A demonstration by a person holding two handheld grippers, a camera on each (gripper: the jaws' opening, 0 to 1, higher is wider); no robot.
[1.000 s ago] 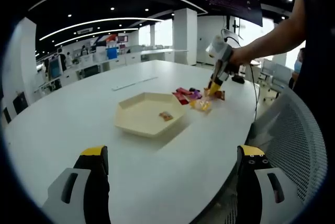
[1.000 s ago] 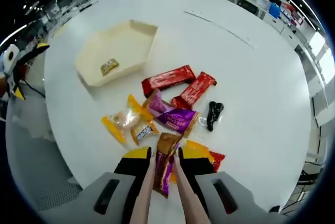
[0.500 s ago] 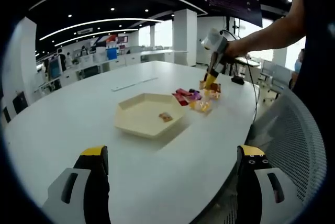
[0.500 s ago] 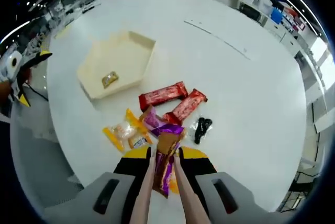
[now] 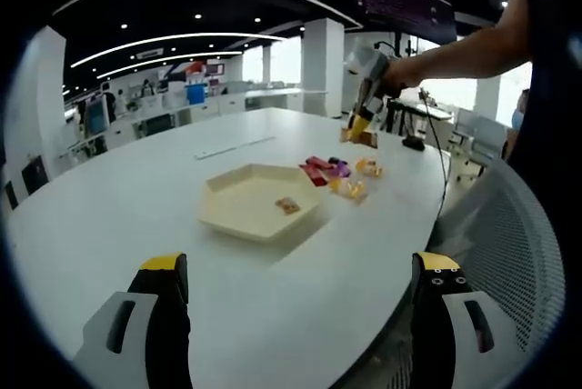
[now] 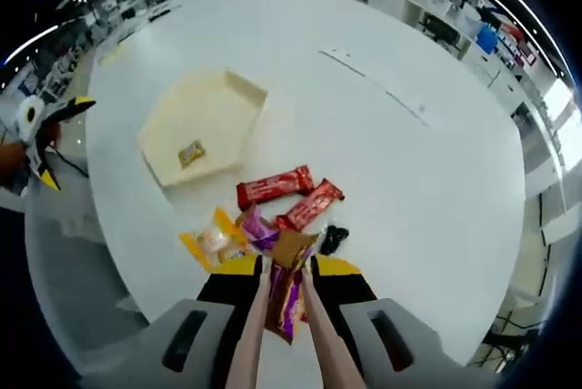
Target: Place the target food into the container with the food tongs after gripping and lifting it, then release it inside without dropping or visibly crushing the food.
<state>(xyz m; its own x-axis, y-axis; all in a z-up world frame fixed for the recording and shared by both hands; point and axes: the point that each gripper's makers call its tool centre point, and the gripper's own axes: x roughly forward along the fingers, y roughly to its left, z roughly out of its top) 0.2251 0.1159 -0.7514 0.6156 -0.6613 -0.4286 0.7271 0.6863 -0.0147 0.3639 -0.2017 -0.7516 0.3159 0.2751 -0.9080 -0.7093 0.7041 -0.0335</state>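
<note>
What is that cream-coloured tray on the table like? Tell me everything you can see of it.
The tray is a shallow, six-sided dish, pale cream, looking like plastic or moulded pulp, with low sloping walls. It sits flat on the white table, apart from the heap of wrapped snacks. Inside lies one small wrapped sweet; the rest of its floor is bare. No tool touches it.

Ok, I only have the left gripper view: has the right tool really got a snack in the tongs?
Observer: Yes. The right gripper view shows the right tool squeezing the tongs, and they pinch a brown and purple wrapper.
Operator: Is it over the tray?
Observer: No. It hangs above the pile; the tray lies up and left in that view.
Operator: What's in the pile?
Observer: Two red bars, a black packet and a yellow candy, at least.
</note>
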